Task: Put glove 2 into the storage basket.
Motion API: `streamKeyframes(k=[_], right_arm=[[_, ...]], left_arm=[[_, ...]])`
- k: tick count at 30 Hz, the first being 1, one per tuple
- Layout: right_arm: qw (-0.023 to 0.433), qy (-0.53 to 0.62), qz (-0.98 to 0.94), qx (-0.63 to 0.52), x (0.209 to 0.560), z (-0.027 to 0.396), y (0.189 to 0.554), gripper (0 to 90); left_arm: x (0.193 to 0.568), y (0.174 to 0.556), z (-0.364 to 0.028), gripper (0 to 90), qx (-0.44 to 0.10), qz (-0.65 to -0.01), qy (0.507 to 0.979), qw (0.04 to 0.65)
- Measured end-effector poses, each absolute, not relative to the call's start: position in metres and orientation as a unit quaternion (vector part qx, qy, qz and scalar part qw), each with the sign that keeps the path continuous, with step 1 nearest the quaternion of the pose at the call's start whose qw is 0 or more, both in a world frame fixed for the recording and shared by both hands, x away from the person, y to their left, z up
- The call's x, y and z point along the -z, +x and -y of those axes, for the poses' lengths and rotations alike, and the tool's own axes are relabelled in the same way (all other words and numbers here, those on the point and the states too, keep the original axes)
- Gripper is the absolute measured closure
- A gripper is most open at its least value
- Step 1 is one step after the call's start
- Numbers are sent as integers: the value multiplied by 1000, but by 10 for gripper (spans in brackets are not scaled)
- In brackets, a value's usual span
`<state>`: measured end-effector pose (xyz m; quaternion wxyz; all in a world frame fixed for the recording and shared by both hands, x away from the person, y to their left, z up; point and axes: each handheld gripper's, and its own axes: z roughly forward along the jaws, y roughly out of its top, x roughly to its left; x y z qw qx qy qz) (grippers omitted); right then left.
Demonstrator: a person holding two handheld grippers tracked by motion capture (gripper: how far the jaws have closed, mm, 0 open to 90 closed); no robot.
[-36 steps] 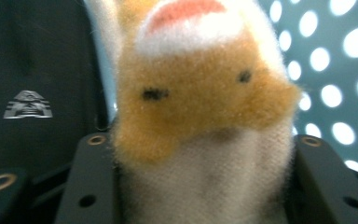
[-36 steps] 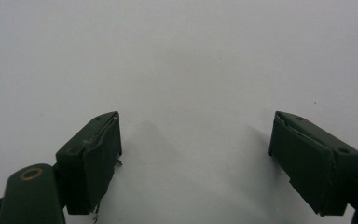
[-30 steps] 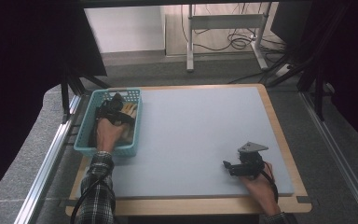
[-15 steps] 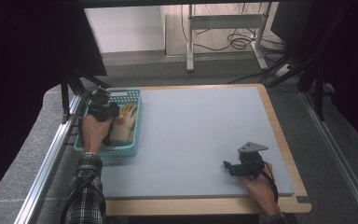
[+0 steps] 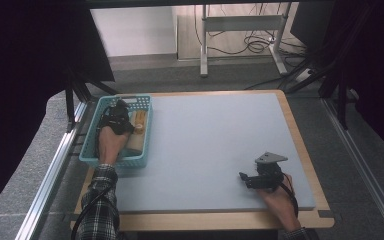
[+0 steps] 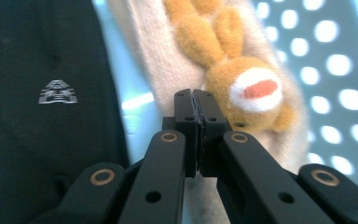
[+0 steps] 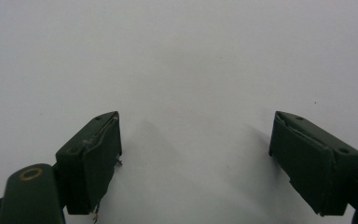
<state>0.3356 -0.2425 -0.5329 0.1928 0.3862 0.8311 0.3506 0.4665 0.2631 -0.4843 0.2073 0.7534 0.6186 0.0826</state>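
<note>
Since the earlier frame your left gripper [image 6: 196, 100] has shifted back inside the teal basket [image 5: 92, 150] and pressed its jaws together, nothing visibly between them, beside the rabbit-faced plush item [image 6: 249, 88] lying there, while your right gripper [image 5: 247, 180] rests spread on the grey mat [image 5: 215, 140].

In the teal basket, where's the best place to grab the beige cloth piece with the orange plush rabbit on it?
Likely the plain edge of the beige cloth piece next to the orange plush rabbit, from above. The thin fabric suits narrow jaws, the rabbit's head is round and bulky, and the walls of the teal basket and a black cloth block side approaches.
</note>
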Motion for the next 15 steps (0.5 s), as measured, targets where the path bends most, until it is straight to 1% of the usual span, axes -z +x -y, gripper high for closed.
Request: streamKeyframes(k=[2,4,6,9,12,15], right_arm=[[193,386,-831,-351,533,242,336,163],[193,386,-831,-351,533,242,336,163],[193,386,-831,-351,533,242,336,163],[193,386,-831,-351,533,242,336,163],[193,386,-831,-351,533,242,336,163],[193,387,-831,-351,533,242,336,163]], left_arm=[[486,466,-262,895,-82,-619,754,204],[487,467,-266,892,-77,-625,747,214],[487,466,-269,874,-77,-628,744,216],[485,465,-274,769,-91,-631,740,214],[481,463,-277,695,-107,-631,737,217],[478,461,-280,584,-121,-630,735,218]])
